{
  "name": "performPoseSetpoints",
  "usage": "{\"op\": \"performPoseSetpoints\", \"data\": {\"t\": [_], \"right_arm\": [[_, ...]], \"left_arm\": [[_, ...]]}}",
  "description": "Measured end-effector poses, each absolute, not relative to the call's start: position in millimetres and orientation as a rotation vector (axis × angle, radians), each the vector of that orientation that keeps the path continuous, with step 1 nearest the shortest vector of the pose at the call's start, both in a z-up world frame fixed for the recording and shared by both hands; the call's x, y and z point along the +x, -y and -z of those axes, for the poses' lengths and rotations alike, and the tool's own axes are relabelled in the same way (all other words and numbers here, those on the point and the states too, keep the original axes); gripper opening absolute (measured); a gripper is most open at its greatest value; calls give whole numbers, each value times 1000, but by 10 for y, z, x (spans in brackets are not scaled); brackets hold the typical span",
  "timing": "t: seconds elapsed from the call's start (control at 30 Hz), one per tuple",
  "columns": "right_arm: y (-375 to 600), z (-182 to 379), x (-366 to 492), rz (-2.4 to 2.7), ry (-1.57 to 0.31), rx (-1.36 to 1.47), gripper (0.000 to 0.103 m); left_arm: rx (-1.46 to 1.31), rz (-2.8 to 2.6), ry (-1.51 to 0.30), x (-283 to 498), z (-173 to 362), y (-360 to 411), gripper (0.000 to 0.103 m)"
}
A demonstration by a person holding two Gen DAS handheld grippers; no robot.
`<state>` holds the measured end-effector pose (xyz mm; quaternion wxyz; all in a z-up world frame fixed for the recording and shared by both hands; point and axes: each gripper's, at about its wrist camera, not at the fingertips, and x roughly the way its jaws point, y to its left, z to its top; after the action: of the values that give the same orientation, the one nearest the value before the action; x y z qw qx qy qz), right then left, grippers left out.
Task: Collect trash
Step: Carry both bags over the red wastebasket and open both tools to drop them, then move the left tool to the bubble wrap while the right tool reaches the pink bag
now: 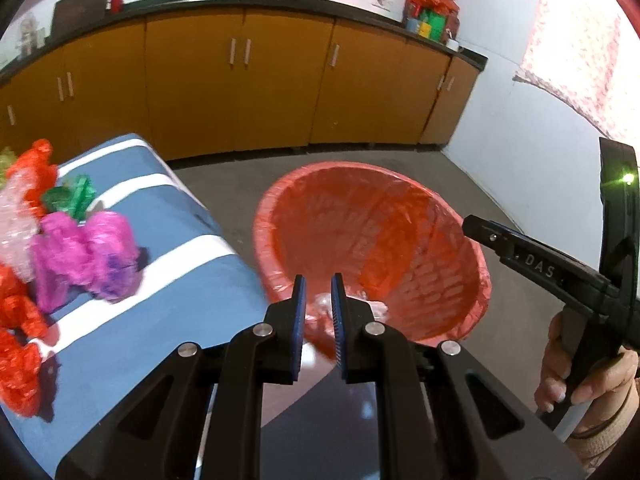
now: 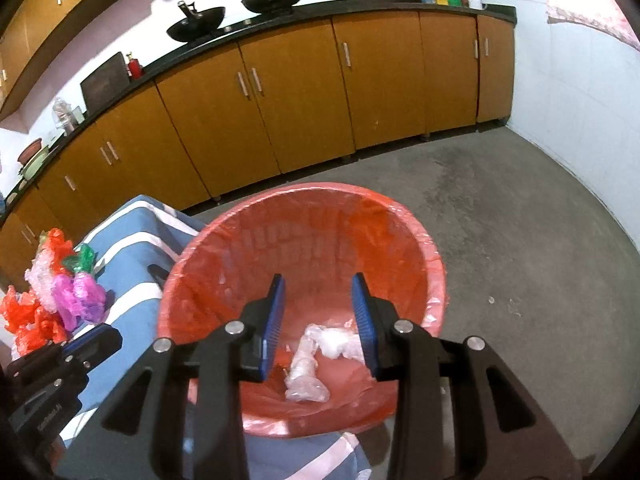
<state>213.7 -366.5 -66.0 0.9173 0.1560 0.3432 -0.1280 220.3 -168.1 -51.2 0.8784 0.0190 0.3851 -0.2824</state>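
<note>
Lined bin (image 2: 404,216) stands on floor right of table (image 2: 132,240); crumpled bags (image 2: 72,300) on table; clear wrappers (image 2: 316,356) in bin.

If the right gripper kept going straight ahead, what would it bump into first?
Probably the clear plastic lying in the red bin. The open right gripper points down into it; depth is hard to judge.

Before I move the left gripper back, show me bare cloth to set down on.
Bare: the striped cloth between the crumpled bags and the red bin. Crowded: the bags at the cloth's left edge.
</note>
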Motion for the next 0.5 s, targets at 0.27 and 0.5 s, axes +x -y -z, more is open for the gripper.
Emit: {"op": "performPoseSetpoints", "data": {"t": [0.27, 0.5], "right_arm": [[3049, 395, 2180, 125, -679, 269, 42], [2332, 350, 2324, -10, -700, 200, 44]], "left_arm": [[-34, 468, -723, 2001, 252, 927, 29], [-51, 287, -649, 1779, 186, 138, 40]]}}
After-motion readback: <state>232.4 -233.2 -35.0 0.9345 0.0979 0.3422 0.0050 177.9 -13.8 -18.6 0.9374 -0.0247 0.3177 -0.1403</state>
